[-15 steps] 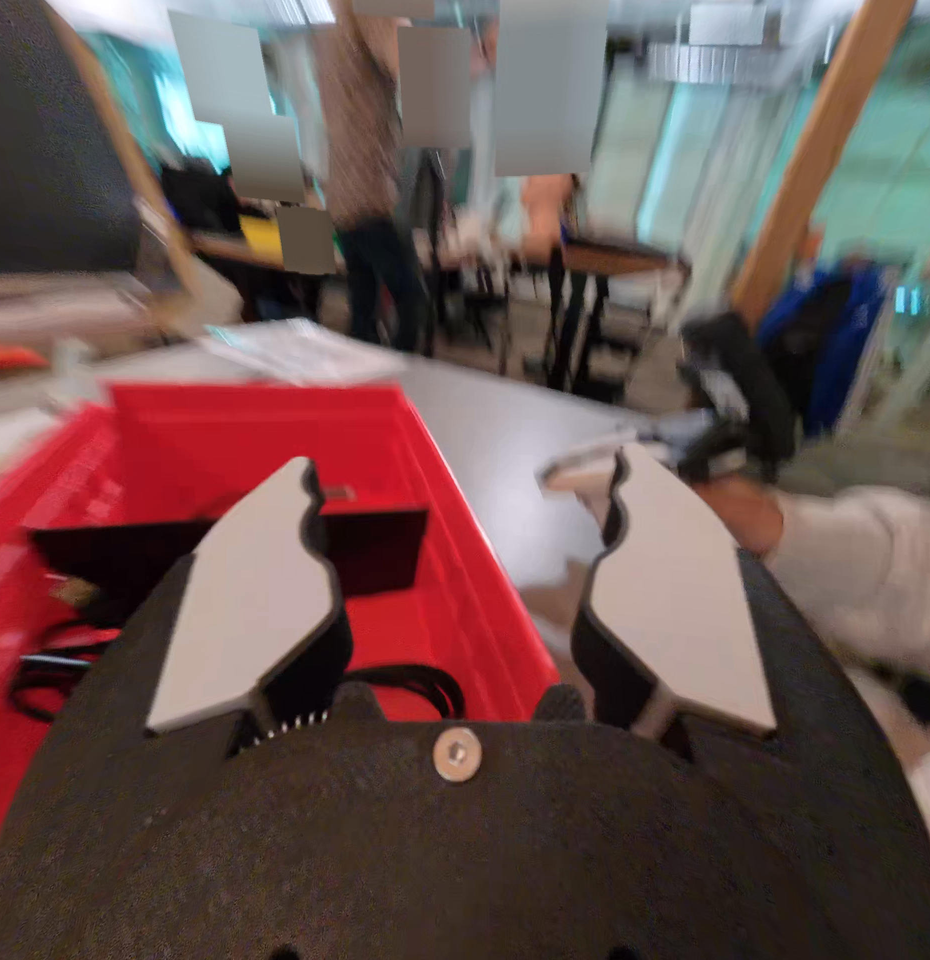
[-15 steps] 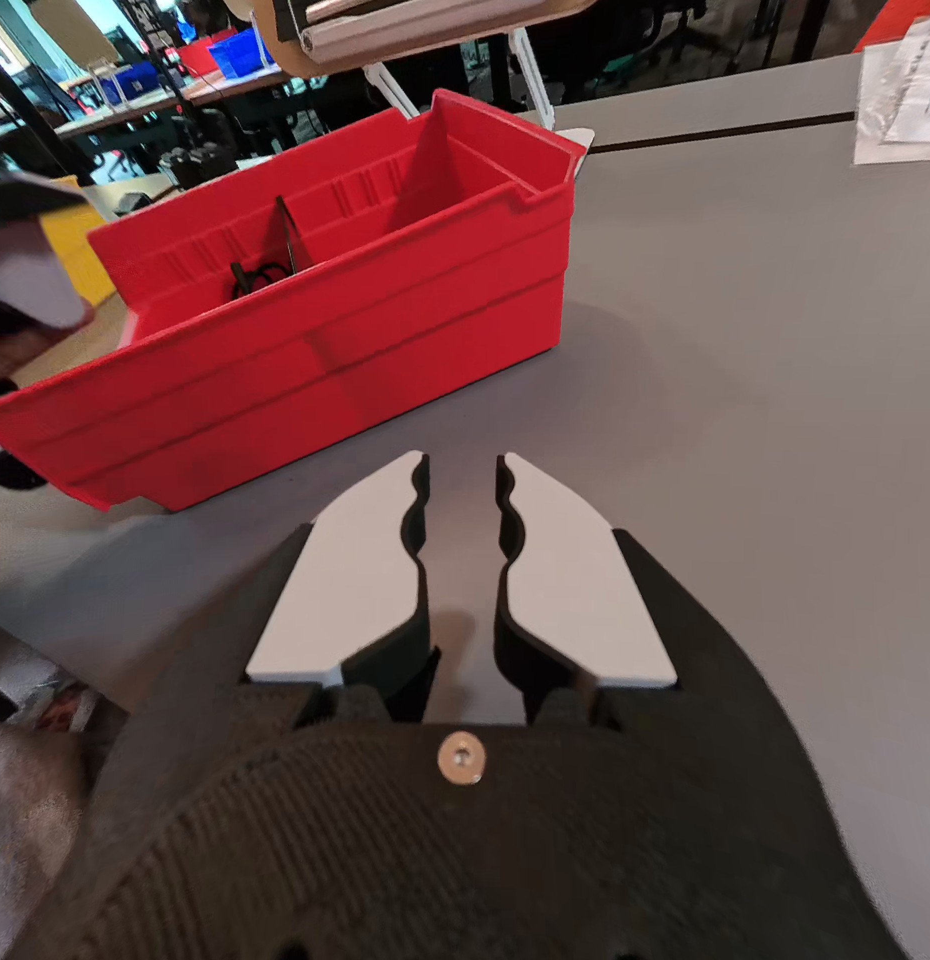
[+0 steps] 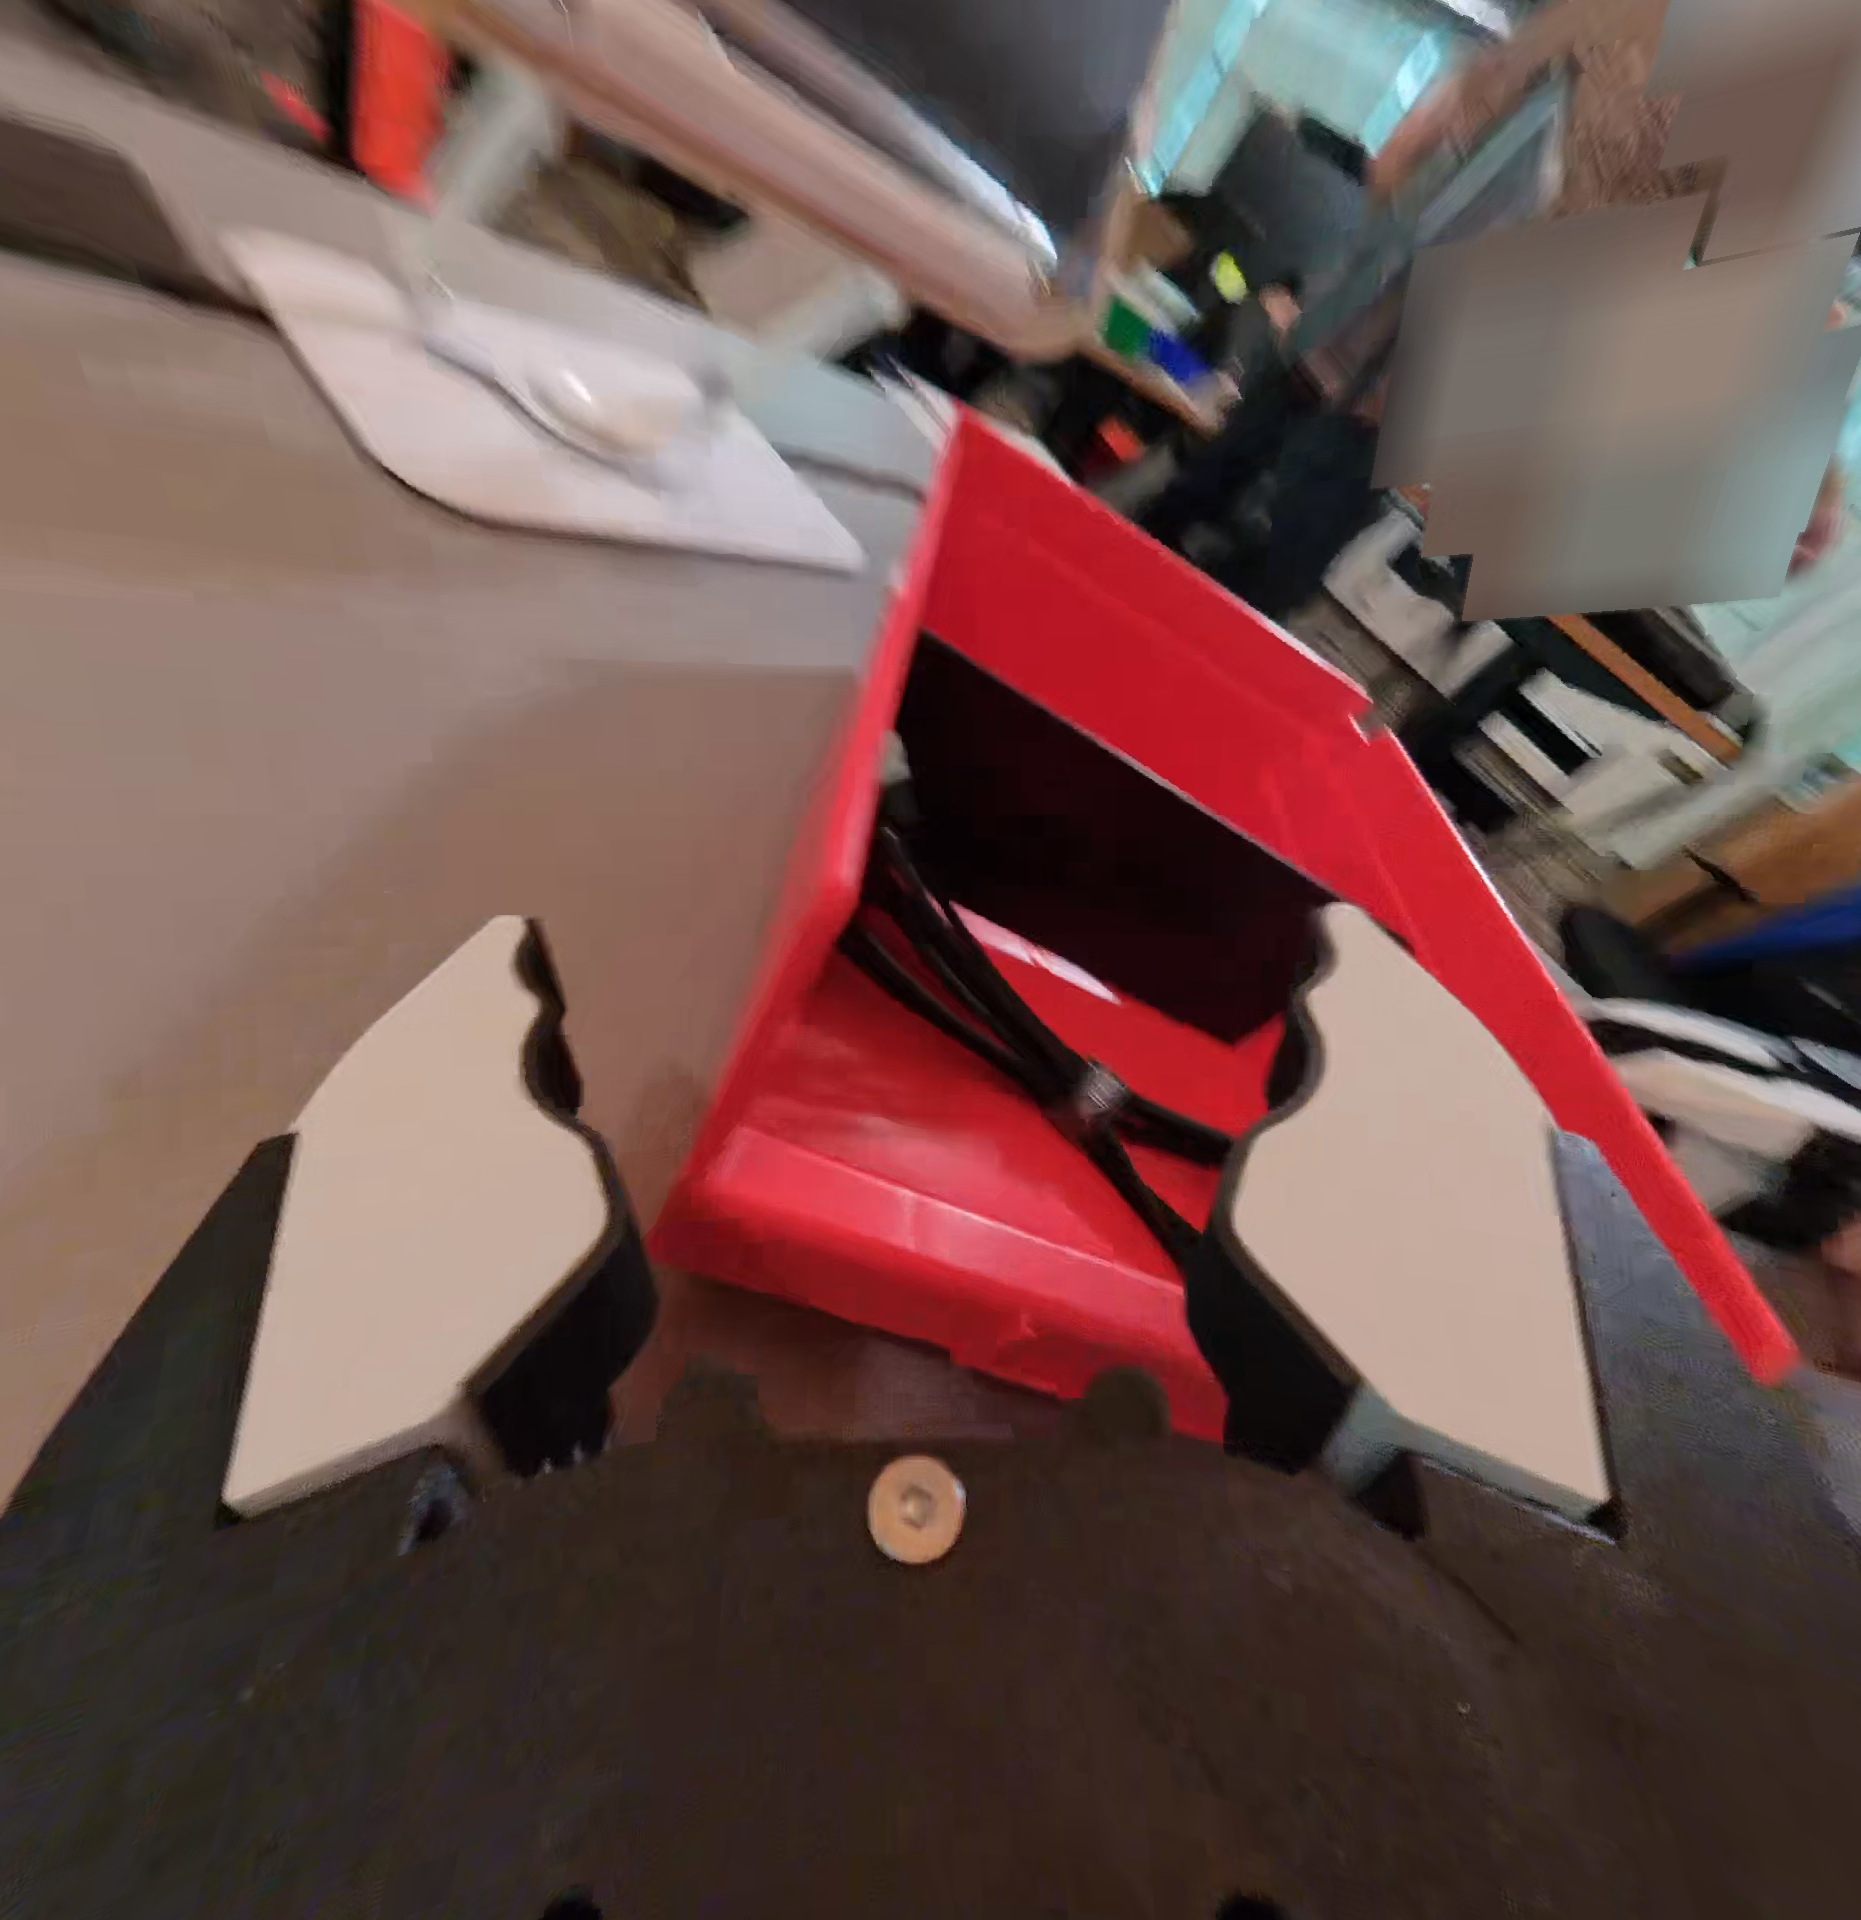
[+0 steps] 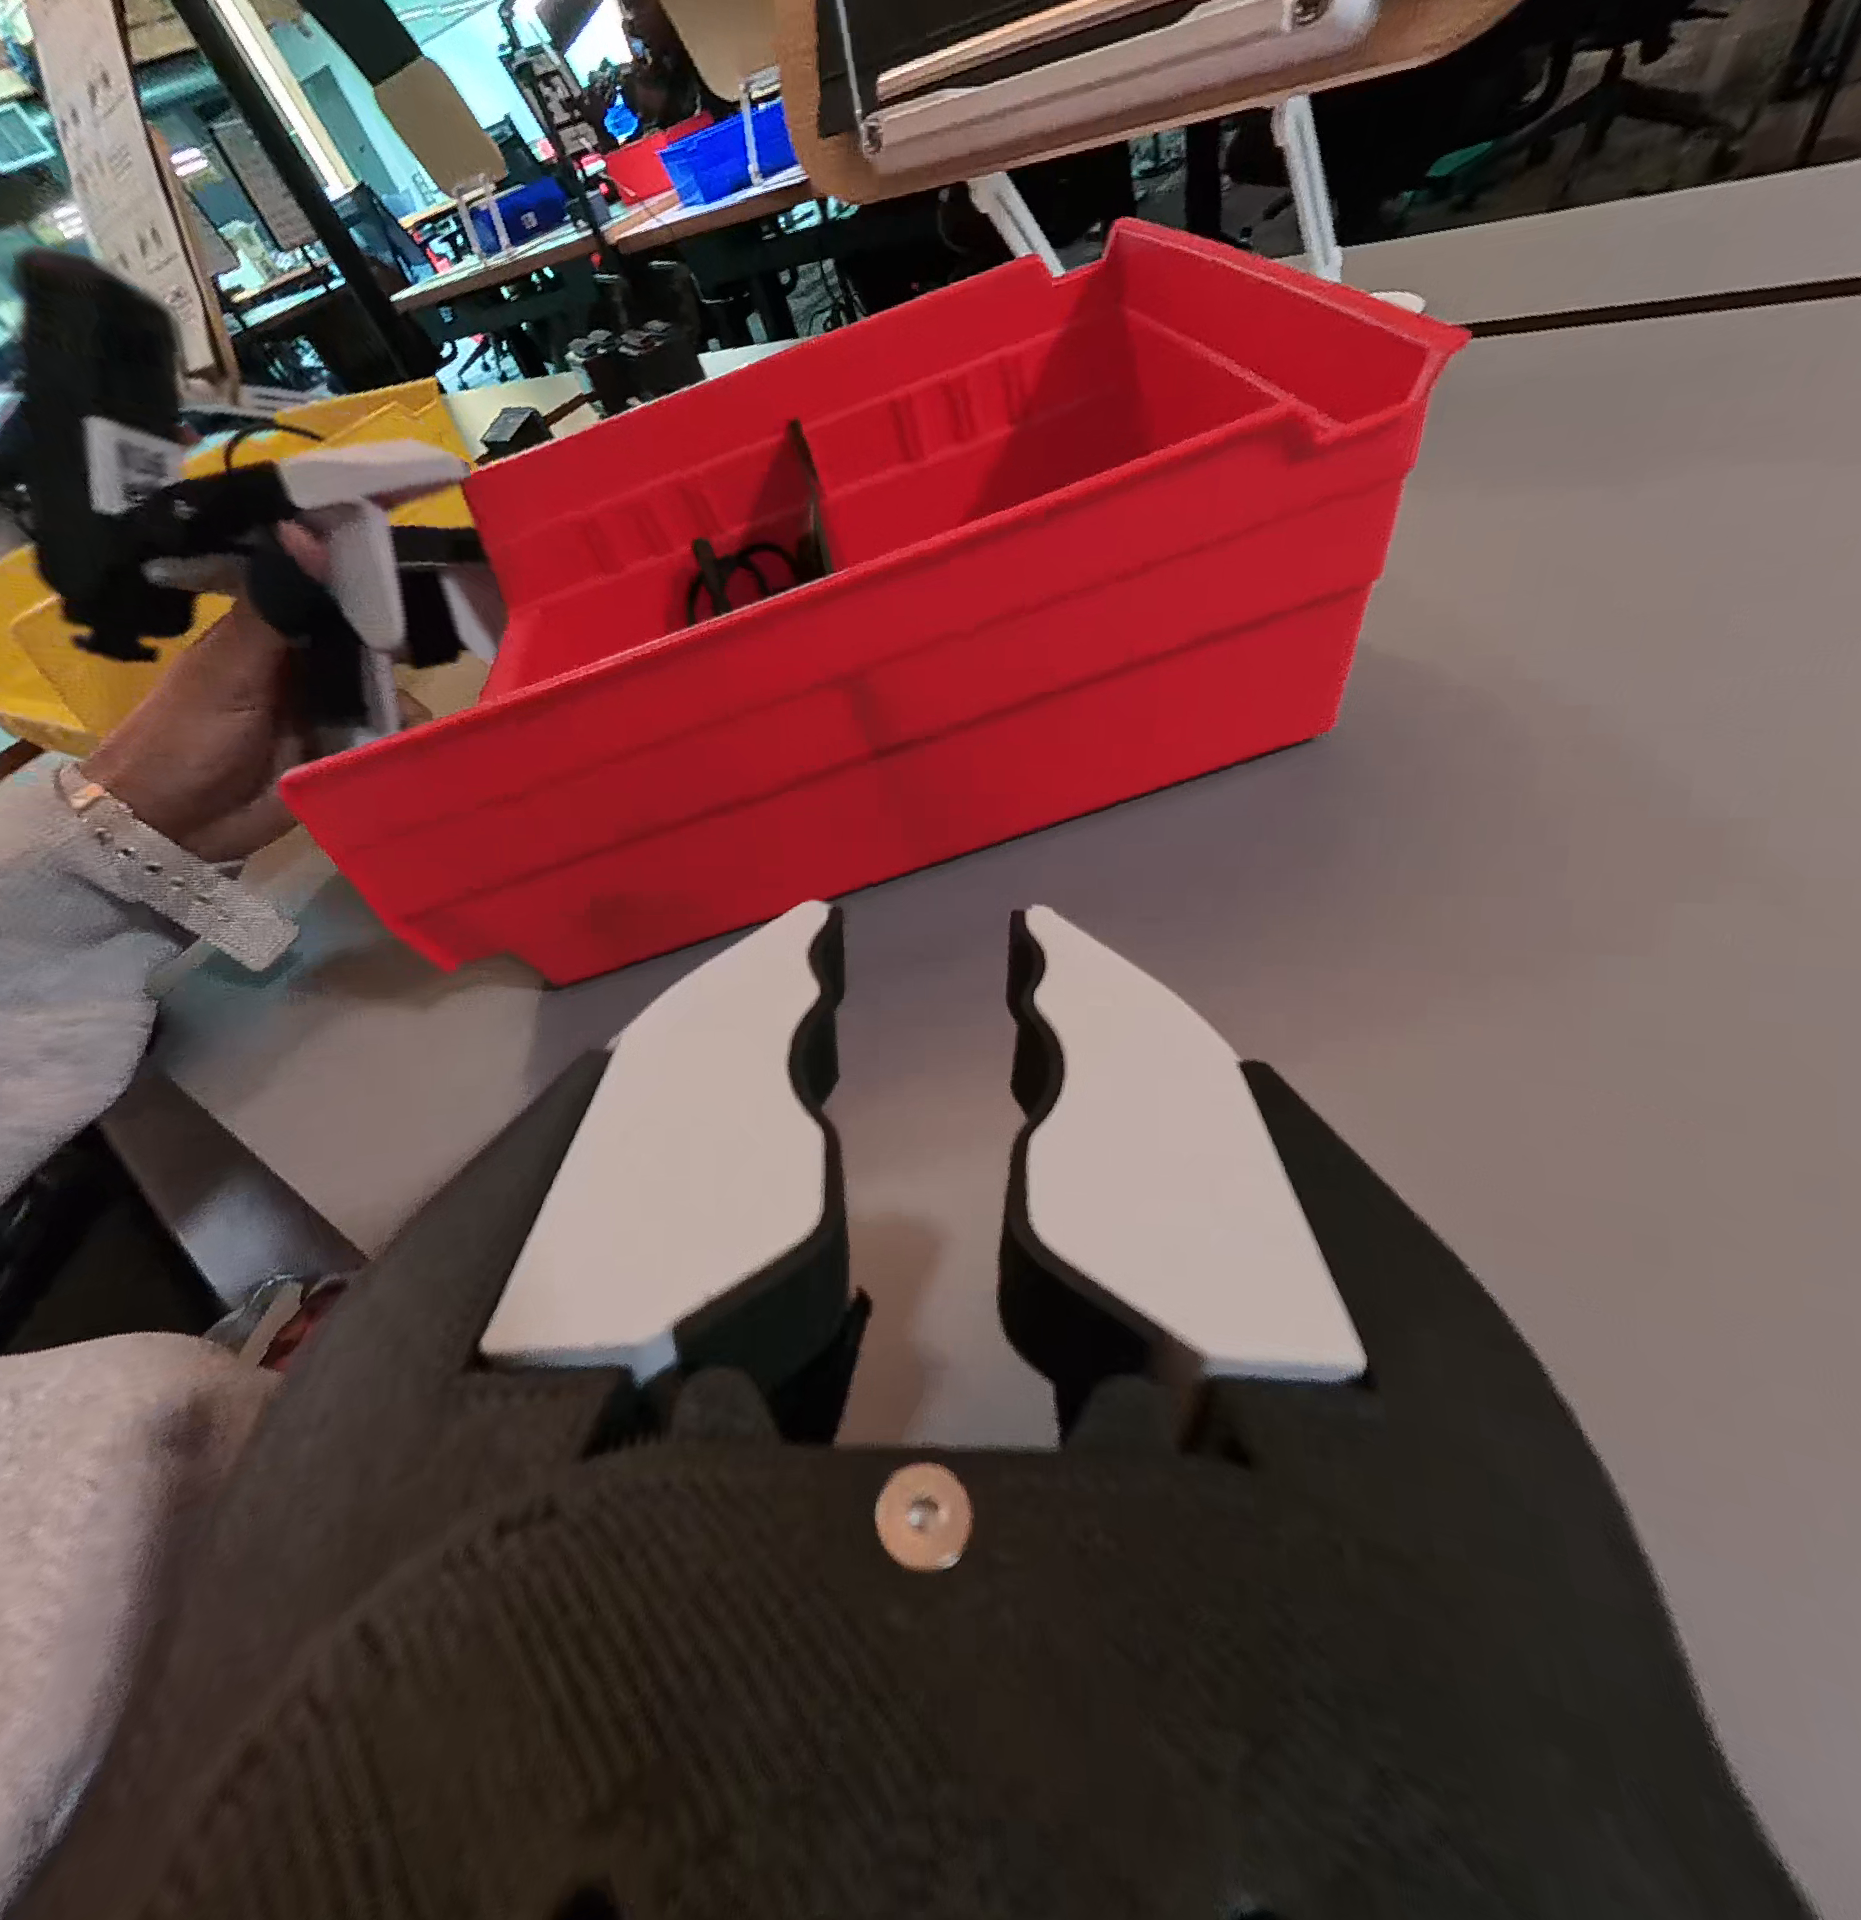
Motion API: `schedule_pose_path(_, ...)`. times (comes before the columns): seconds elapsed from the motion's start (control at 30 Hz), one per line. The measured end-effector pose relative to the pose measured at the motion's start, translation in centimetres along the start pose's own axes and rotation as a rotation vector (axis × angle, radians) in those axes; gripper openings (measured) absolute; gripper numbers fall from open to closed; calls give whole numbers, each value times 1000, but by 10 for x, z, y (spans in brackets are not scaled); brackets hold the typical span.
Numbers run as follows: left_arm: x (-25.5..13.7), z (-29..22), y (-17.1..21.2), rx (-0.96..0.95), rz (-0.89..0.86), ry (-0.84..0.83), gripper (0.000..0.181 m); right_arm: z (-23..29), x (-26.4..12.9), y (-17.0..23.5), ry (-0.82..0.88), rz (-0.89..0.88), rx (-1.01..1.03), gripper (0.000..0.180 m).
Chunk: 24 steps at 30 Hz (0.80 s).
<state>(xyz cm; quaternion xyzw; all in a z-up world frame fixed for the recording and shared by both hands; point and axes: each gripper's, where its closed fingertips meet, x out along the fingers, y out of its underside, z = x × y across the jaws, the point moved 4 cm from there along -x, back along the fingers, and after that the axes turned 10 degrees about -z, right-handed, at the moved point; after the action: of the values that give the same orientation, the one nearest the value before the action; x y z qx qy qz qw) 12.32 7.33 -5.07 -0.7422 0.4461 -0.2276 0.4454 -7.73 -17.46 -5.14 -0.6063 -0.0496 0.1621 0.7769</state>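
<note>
A long red bin (image 4: 905, 748) stands on the grey table (image 4: 1580, 831). A black divider (image 4: 812, 499) splits it, and a coiled black cable (image 4: 739, 582) lies in its left compartment. My left gripper (image 3: 926, 925) is wide open and empty at the bin's short end (image 3: 905, 1216), looking in at the black cable (image 3: 1009, 1018) and the divider (image 3: 1092, 831). It also shows in the right wrist view (image 4: 406, 530), held by a hand at the bin's left end. My right gripper (image 4: 926, 914) hangs over the table in front of the bin, empty, with a narrow gap between its jaws.
A white mat with a pale rounded object (image 3: 552, 447) lies on the table left of the bin. A yellow bin (image 4: 32, 644) sits beyond the left gripper. A wooden board on white legs (image 4: 1113, 83) overhangs behind the bin. Blue bins (image 4: 718, 156) stand on far tables.
My left gripper has swung round to face into the bin's short end and its jaws have opened wider. My right gripper has hardly moved; its gap is slightly wider.
</note>
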Motion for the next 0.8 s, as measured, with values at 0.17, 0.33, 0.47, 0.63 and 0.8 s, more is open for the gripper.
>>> schedule_pose_path(0.17,10,-35,26,0,187,212,108,13,1,5,-64,26,-55,47)
schedule_pose_path(0.33,14,-79,49,6,312,426,114,11,-2,7,-46,53,-100,61)
schedule_pose_path(0.47,11,-95,62,96,393,500,106,-14,-16,2,30,55,-39,42)
schedule_pose_path(0.63,12,-105,69,61,418,561,93,-38,-36,-27,64,-127,108,34)
schedule_pose_path(0.8,10,-117,75,53,435,628,91,-32,-37,-27,-90,-148,206,71)
